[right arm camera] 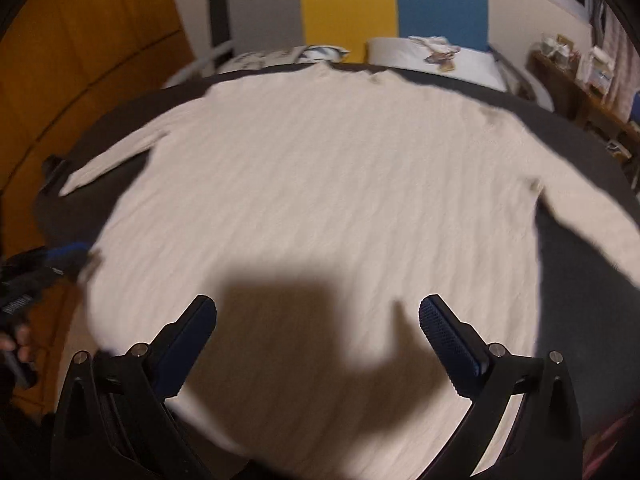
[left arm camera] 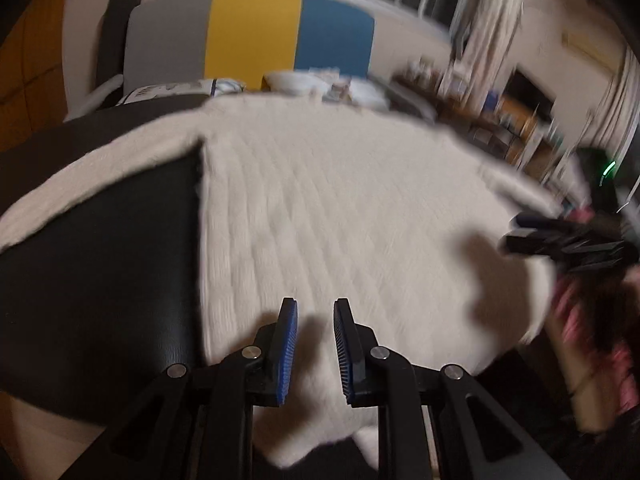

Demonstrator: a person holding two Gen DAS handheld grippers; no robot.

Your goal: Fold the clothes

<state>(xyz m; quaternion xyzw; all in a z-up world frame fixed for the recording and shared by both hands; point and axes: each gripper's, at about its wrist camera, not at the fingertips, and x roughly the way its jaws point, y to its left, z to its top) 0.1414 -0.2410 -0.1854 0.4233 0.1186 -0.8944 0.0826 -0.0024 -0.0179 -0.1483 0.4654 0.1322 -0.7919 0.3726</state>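
A cream knit sweater [left arm camera: 340,208] [right arm camera: 320,180] lies flat on a dark bed cover [left arm camera: 100,264] [right arm camera: 580,280], front hem toward me. Its left sleeve [right arm camera: 112,160] and right sleeve [right arm camera: 592,224] spread outward. My left gripper [left arm camera: 316,308] hovers over the hem near the sweater's left edge, its blue pads a narrow gap apart with nothing between them. My right gripper [right arm camera: 318,304] hangs above the lower middle of the sweater, jaws wide apart and empty. Each gripper shows blurred in the other's view: the right gripper [left arm camera: 512,232], the left gripper [right arm camera: 76,254].
A headboard [right arm camera: 344,0] in grey, yellow and blue panels stands behind the bed, with pillows [right arm camera: 432,56] below it. Cluttered shelves [left arm camera: 520,128] line the right wall. An orange wardrobe [right arm camera: 80,60] is at the left. A pink sleeve [left arm camera: 592,320] shows at the right.
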